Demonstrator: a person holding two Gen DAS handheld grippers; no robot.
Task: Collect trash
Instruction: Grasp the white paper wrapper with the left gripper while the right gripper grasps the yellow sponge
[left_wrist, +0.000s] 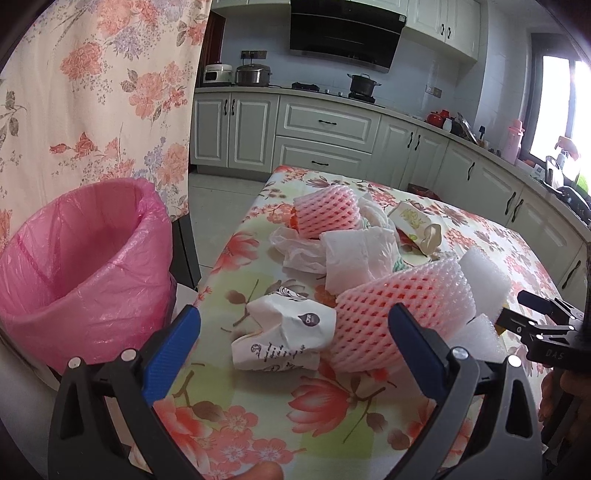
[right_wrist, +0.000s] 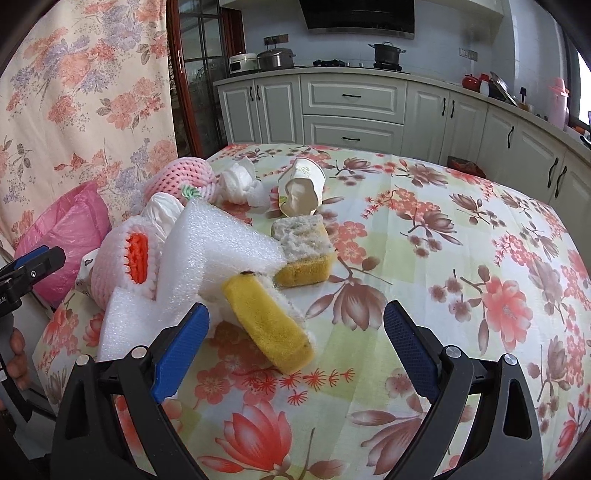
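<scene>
1. Blue-padded fingers of the left gripper (left_wrist: 293, 334) stand wide apart and empty above the flowered counter (left_wrist: 258, 413), framing a crumpled paper bag (left_wrist: 280, 332) and a pink foam fruit net (left_wrist: 402, 314).
2. Right gripper (right_wrist: 295, 328) is likewise spread, gripping nothing, with a yellow sponge (right_wrist: 271, 325) lying between its fingers.
3. White foam pieces (right_wrist: 207, 258), tissues (left_wrist: 356, 254), a second sponge (right_wrist: 304, 254) and a tipped paper cup (right_wrist: 301, 192) litter the counter.
4. Pink-lined trash bin (left_wrist: 85, 258) stands just beside the counter's left edge.
</scene>
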